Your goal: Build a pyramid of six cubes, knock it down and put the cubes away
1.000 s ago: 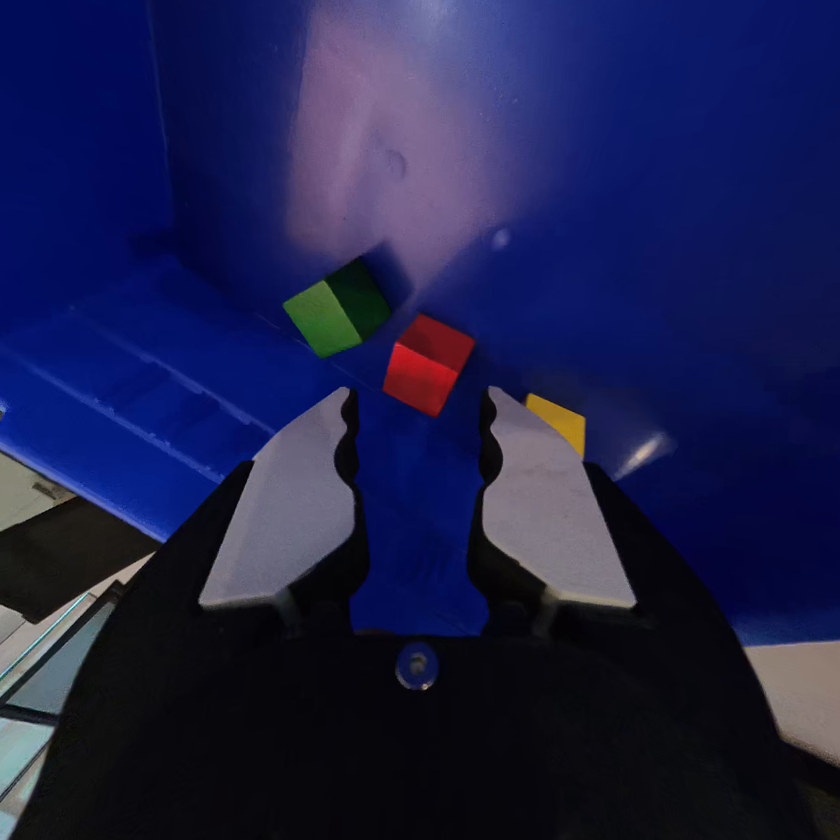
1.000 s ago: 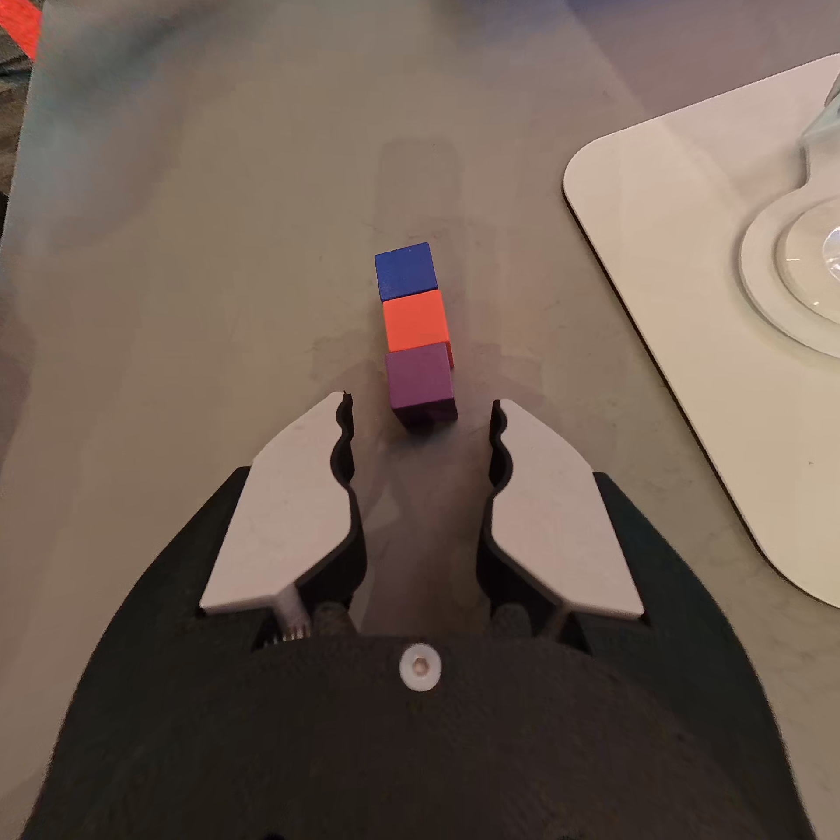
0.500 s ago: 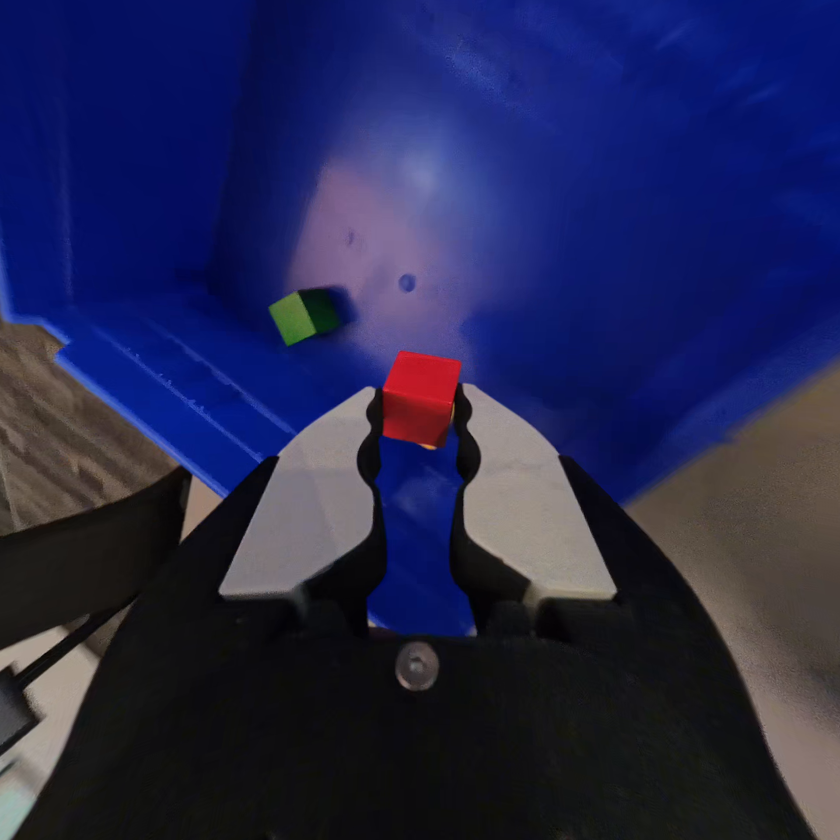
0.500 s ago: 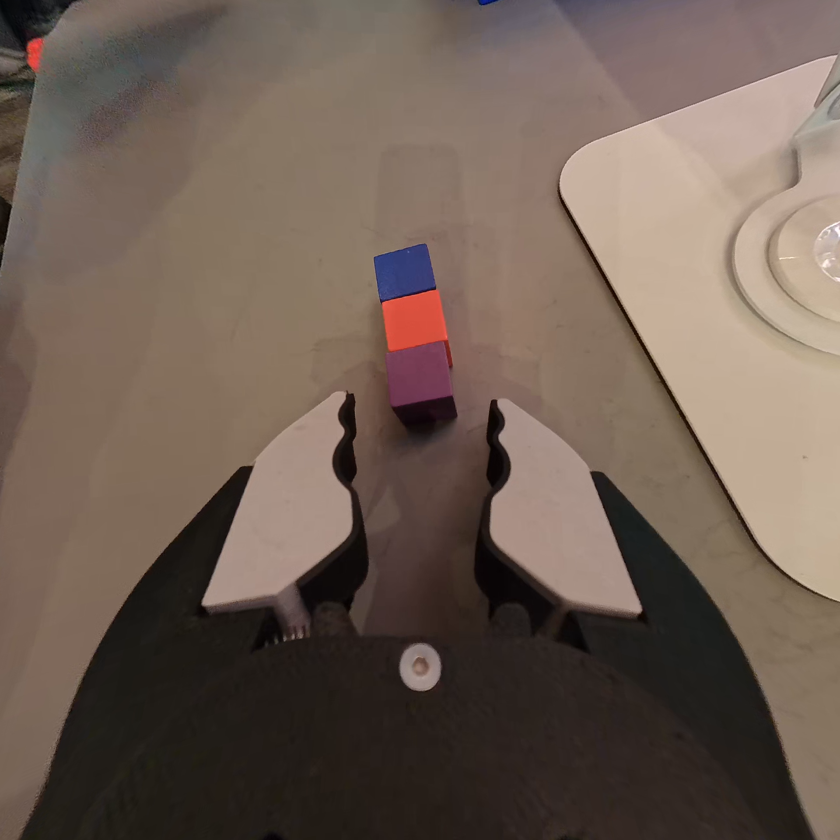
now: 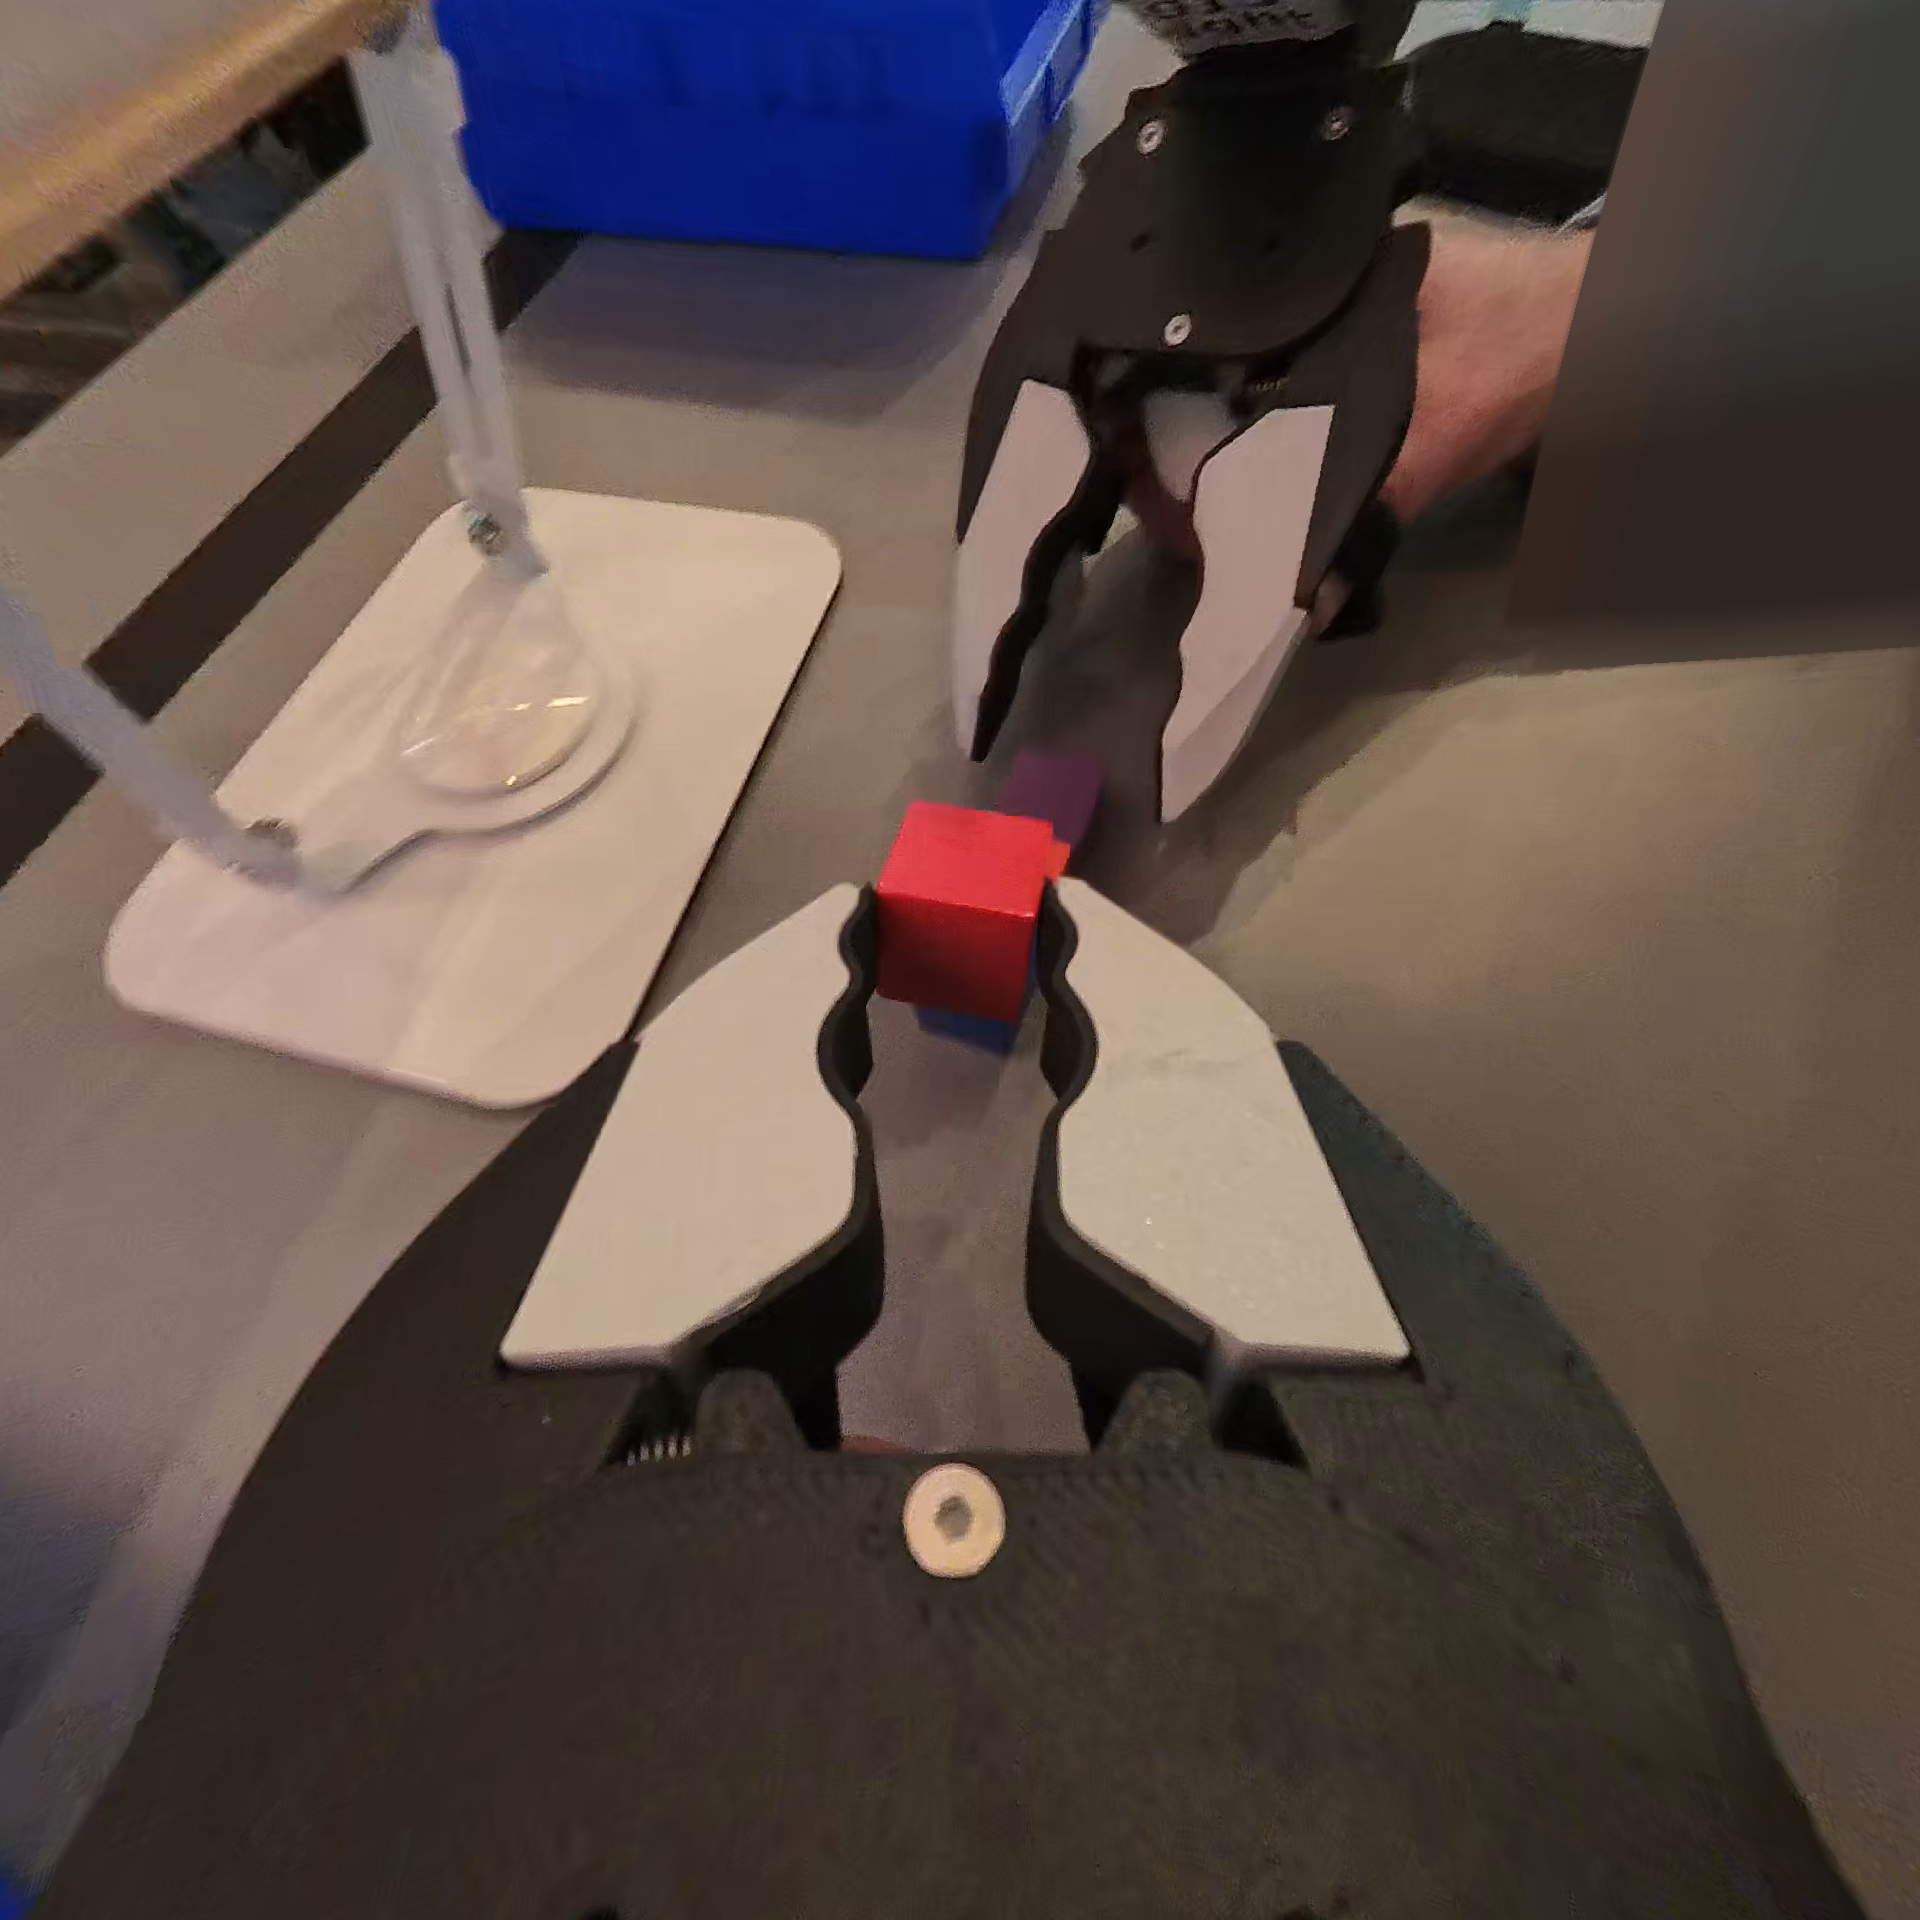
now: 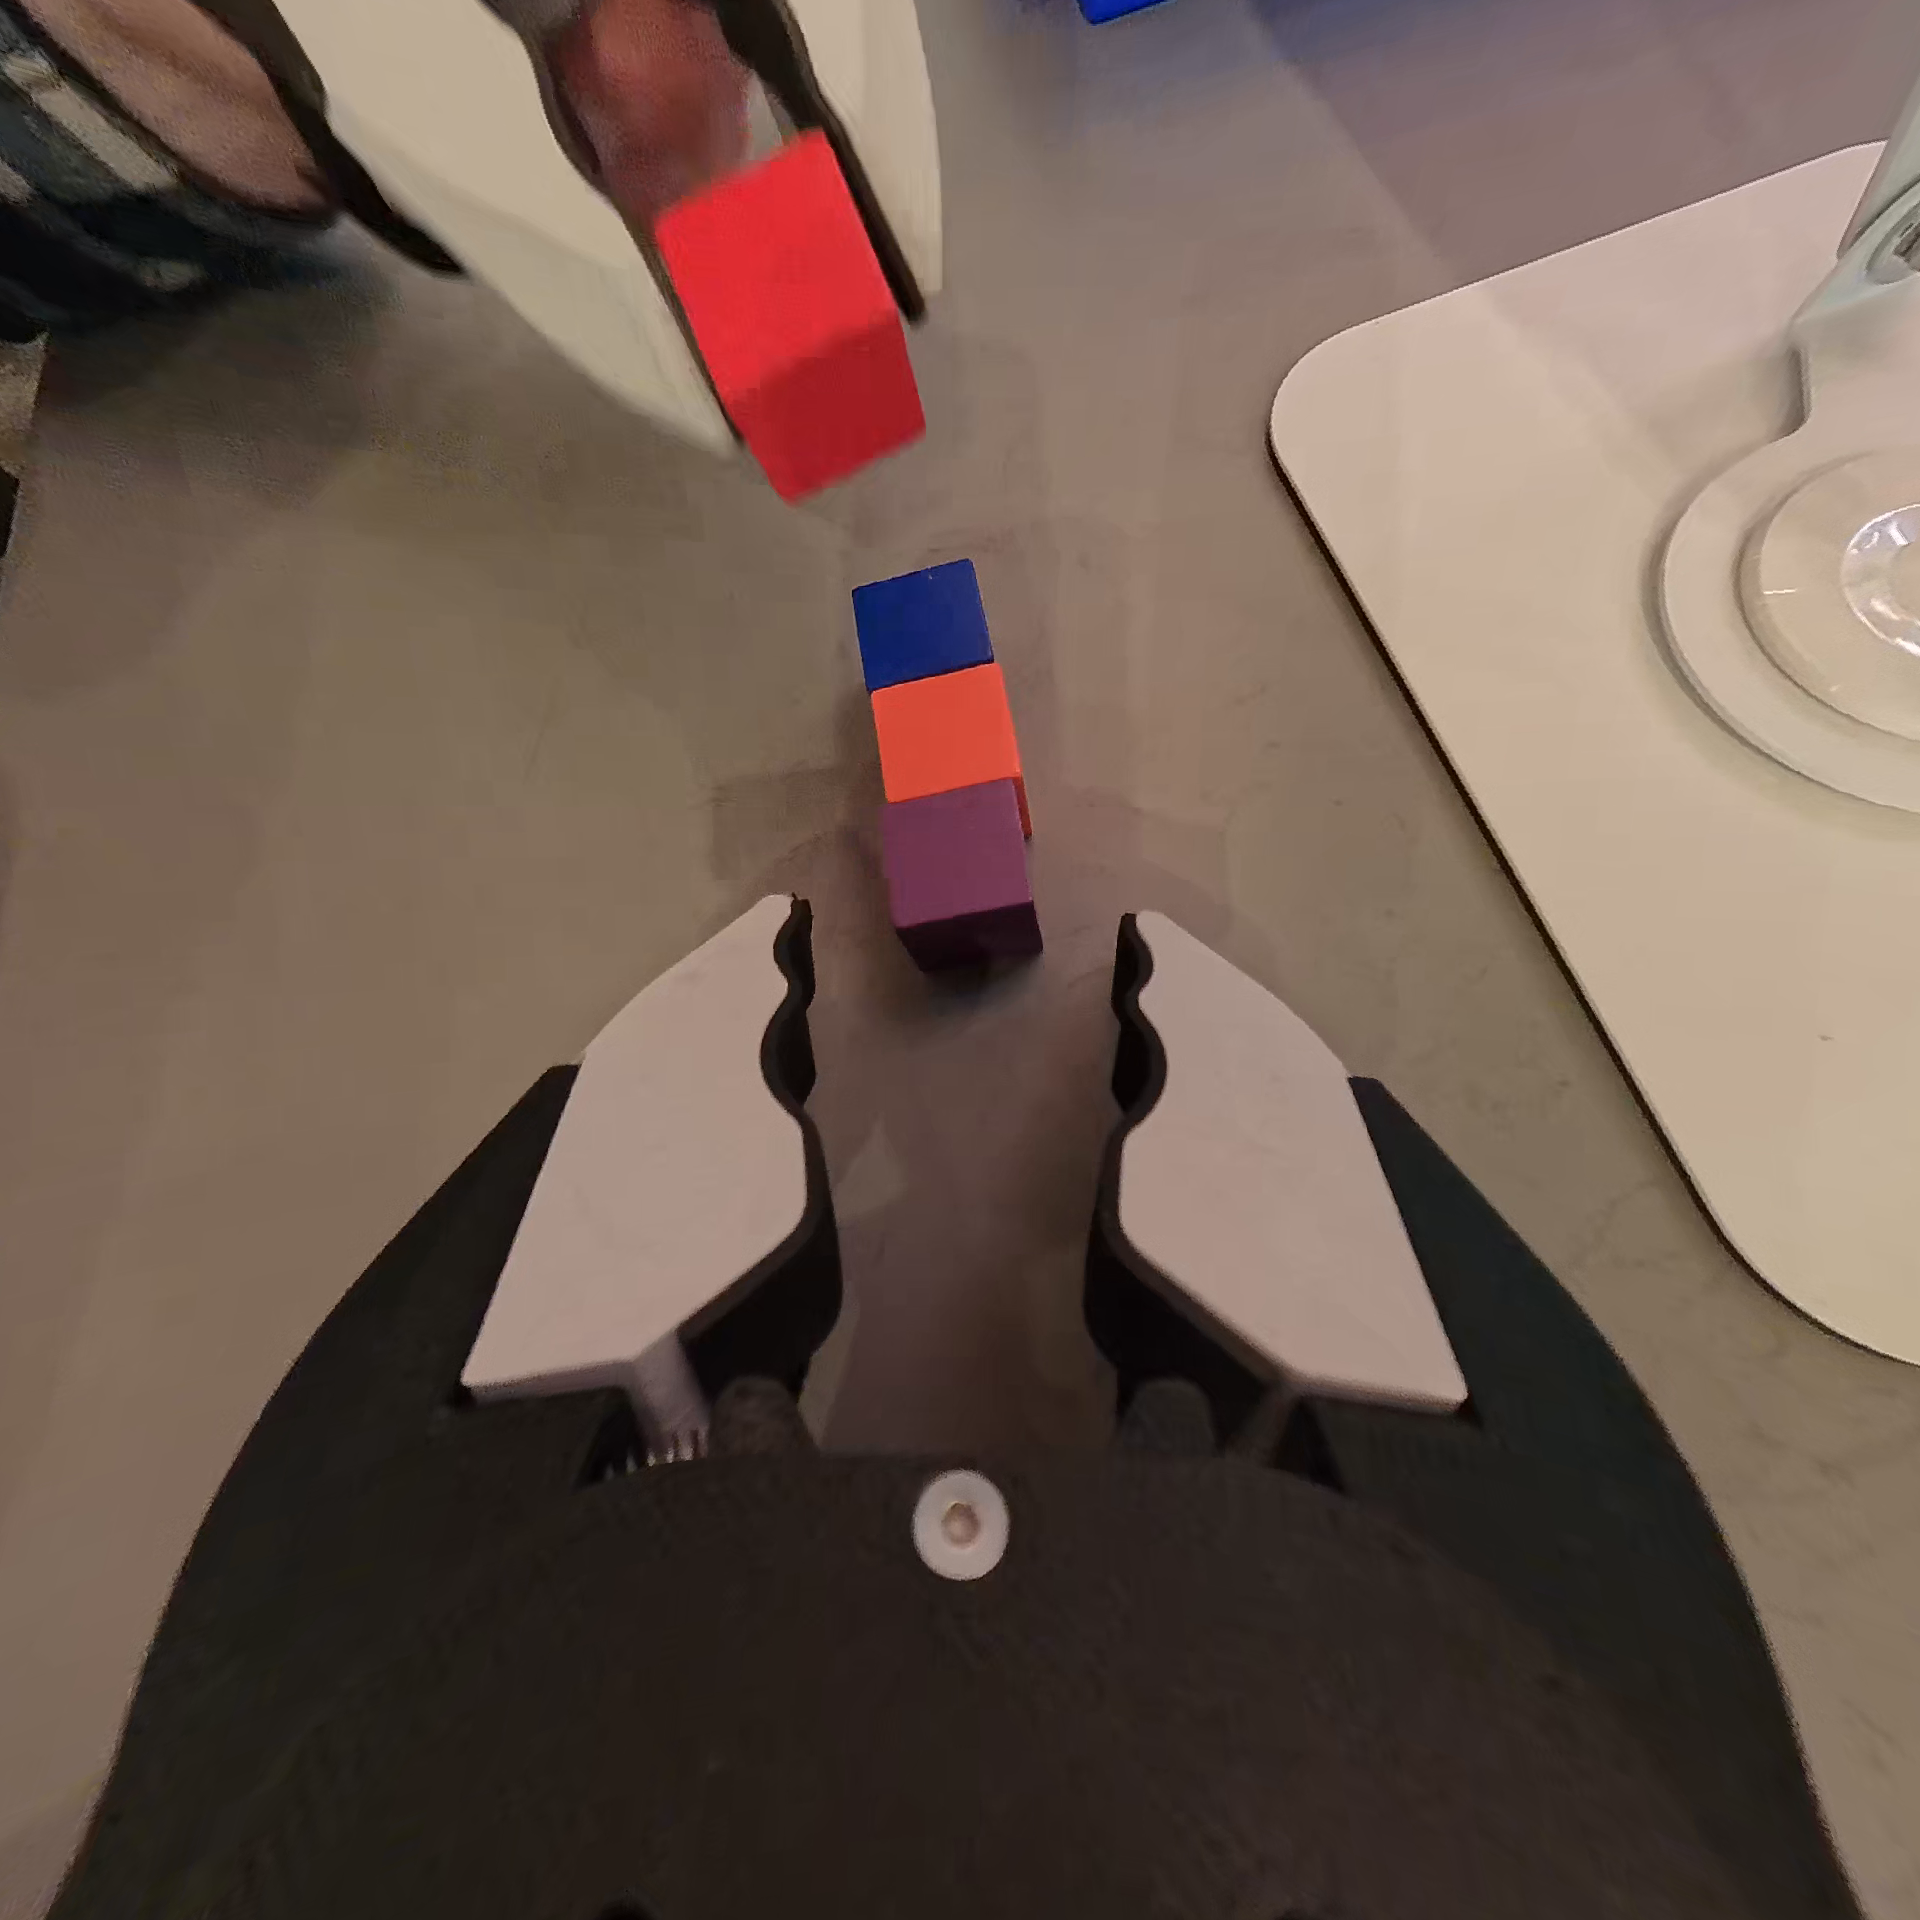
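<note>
While the left gripper (image 5: 958, 935) pinches the red cube (image 5: 961, 920) by opposite flat faces, apparently rigid and light, the right gripper (image 6: 961, 951) stands spread, empty.

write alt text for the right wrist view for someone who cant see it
An open hand-held gripper points along a row of three touching cubes on a grey table: purple cube nearest, then orange cube, then blue cube. Beyond, a second hand-held gripper holds a red cube above the table; a white base plate lies at right.
</note>
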Motion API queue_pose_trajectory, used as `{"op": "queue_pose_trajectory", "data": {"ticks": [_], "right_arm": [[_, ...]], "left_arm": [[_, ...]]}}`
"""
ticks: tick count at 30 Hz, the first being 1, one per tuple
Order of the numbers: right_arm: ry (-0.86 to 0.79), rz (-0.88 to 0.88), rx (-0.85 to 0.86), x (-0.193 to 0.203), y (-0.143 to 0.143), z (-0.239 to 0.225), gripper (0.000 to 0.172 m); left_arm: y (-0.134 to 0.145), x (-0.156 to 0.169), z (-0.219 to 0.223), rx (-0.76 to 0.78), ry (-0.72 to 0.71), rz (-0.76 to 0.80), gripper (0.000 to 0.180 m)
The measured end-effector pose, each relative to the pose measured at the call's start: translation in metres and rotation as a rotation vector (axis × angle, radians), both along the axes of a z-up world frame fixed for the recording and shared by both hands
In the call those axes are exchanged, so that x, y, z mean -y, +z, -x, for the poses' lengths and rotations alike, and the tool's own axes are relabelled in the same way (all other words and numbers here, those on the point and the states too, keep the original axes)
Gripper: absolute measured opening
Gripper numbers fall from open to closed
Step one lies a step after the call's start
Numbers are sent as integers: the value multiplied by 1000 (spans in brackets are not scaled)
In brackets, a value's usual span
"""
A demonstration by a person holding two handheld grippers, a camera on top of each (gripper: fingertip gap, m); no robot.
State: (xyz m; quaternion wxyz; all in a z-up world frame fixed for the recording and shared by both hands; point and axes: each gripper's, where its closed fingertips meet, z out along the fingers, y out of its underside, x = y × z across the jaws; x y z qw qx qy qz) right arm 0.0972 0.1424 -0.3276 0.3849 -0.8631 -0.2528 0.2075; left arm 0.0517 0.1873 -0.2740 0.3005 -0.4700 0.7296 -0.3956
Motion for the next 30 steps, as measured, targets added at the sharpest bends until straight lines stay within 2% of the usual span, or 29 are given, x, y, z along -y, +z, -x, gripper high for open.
{"op": "queue_pose_trajectory", "data": {"ticks": [9, 12, 16, 28, 30], "right_arm": [[3, 4, -5, 1, 0, 0, 56], [4, 4, -8, 1, 0, 0, 56], [5, 5, -8, 1, 0, 1, 56], [3, 7, -16, 0, 1, 1, 56], [3, 7, -17, 0, 1, 1, 56]], "left_arm": [[-14, 14, -33, 29, -26, 72, 28], [-25, 16, -32, 0, -40, 77, 28], [-22, 15, -29, 15, -51, 73, 28], [-39, 17, -23, -83, -92, 22, 27], [-41, 15, -22, -101, -87, 21, 34]]}}
